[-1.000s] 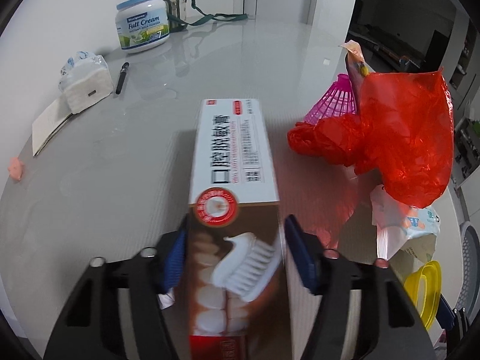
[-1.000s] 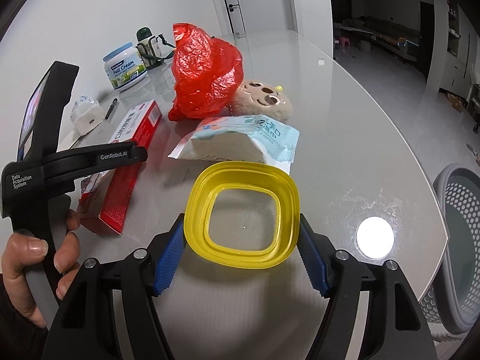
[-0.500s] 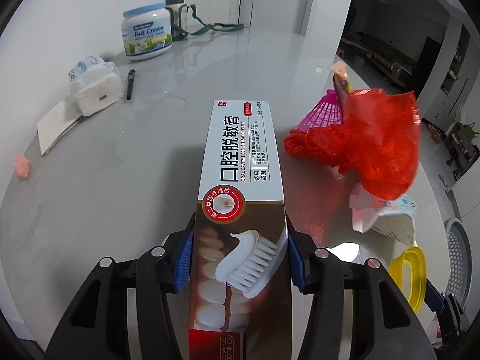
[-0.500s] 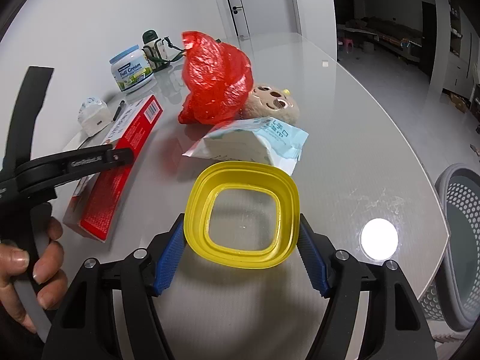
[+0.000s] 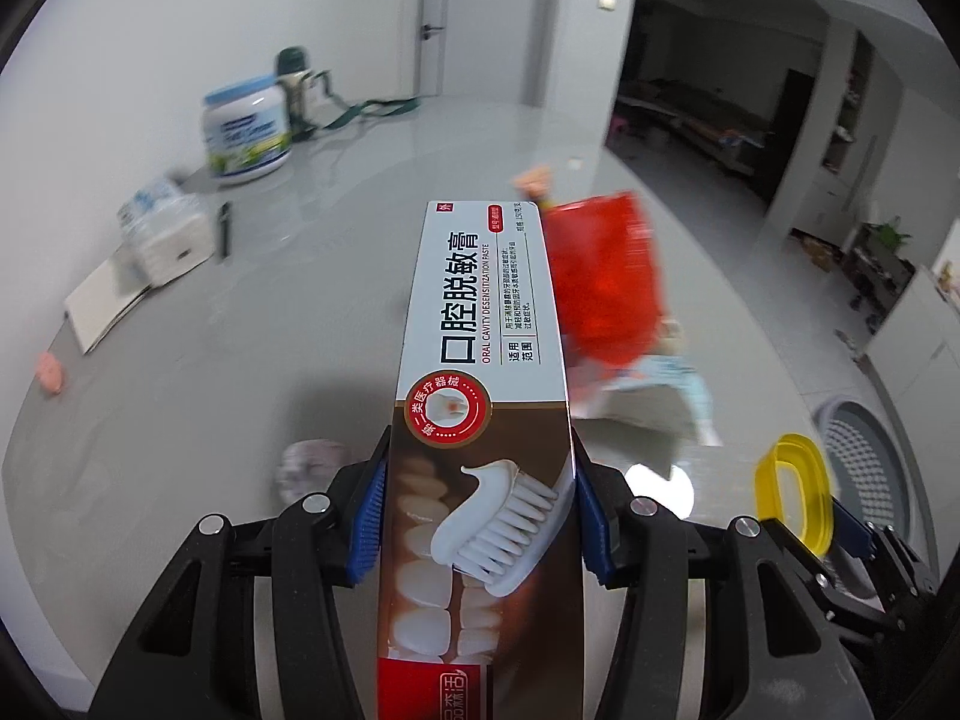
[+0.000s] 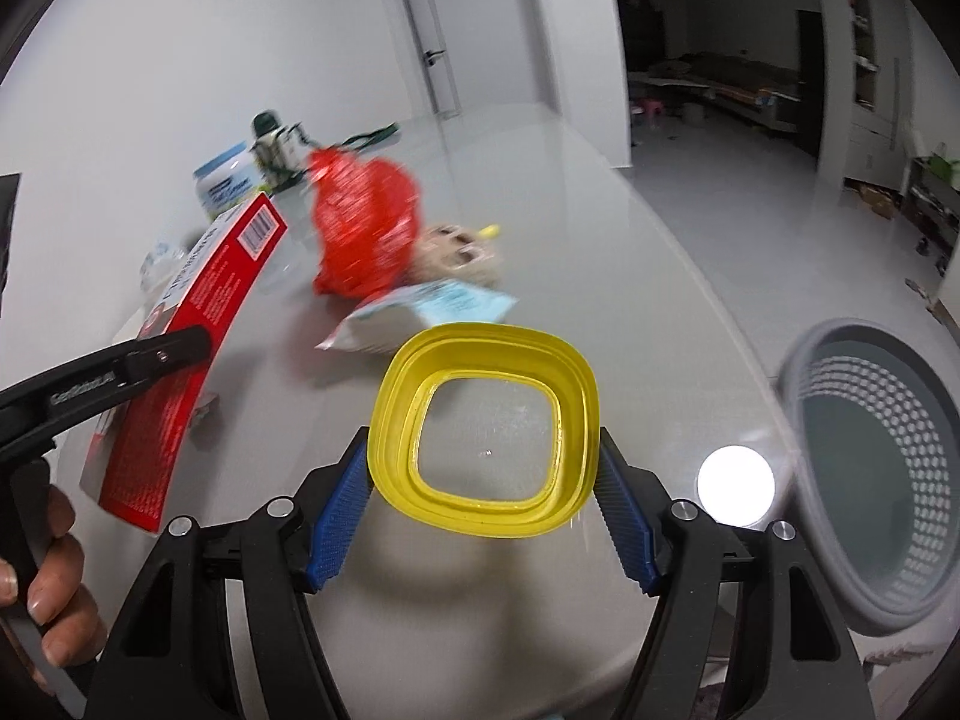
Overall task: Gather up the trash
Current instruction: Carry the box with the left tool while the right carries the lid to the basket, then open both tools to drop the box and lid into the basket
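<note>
Toothpaste box (image 5: 480, 420) clamped in left tongs (image 5: 477, 516), yellow lid (image 6: 486, 429) clamped in right tongs (image 6: 483, 510)

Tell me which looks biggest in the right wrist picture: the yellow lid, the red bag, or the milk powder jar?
1. yellow lid, though it's nearest the camera, so it may only look biggest.
2. red bag.
3. milk powder jar, farthest away and partly hidden by the toothpaste box, so its true size is unsure.
</note>
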A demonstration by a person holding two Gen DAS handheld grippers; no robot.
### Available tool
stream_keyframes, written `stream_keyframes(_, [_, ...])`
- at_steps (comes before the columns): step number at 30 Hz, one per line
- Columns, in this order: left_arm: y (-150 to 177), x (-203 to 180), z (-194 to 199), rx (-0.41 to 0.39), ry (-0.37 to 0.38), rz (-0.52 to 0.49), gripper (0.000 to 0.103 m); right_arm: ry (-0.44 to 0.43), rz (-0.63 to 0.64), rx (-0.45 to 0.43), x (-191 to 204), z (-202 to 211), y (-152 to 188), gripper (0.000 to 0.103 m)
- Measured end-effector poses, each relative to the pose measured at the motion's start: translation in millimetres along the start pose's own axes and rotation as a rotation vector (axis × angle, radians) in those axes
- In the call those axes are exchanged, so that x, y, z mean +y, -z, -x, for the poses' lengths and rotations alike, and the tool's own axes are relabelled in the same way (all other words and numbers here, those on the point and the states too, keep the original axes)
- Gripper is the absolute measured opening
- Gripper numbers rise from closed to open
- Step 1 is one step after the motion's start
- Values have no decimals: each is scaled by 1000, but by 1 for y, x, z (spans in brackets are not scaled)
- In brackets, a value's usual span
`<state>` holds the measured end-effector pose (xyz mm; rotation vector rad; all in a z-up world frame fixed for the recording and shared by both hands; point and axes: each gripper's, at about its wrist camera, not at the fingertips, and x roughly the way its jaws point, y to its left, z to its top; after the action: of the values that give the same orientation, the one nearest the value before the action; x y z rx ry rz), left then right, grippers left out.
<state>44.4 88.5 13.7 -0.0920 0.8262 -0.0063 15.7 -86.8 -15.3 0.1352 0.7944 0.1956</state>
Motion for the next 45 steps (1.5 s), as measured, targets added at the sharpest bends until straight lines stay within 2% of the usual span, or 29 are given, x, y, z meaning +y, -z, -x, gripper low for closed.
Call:
stream_keyframes(6, [0, -63, 9, -26, 103, -99, 51, 90, -80, -53, -54, 31, 5, 68])
stream_keyframes(16, [12, -189, 0, 9, 316, -300, 51, 276, -281, -83, -164, 73, 29, 68])
stream_keyframes(24, [35, -266, -29, 120, 430, -429, 51, 346, -362, -58, -217, 82, 46, 68])
stream_keyframes(30, [62, -309, -49, 195, 458, -506, 51, 373, -395, -25, -243, 79, 60, 68])
stream_keyframes(35, [71, -330, -69, 219, 453, -532, 51, 381, -394, -8, -257, 73, 64, 68])
stream_keyframes(45, [77, -350, -86, 243, 418, -545, 51, 367, -390, 17, -265, 58, 62, 68])
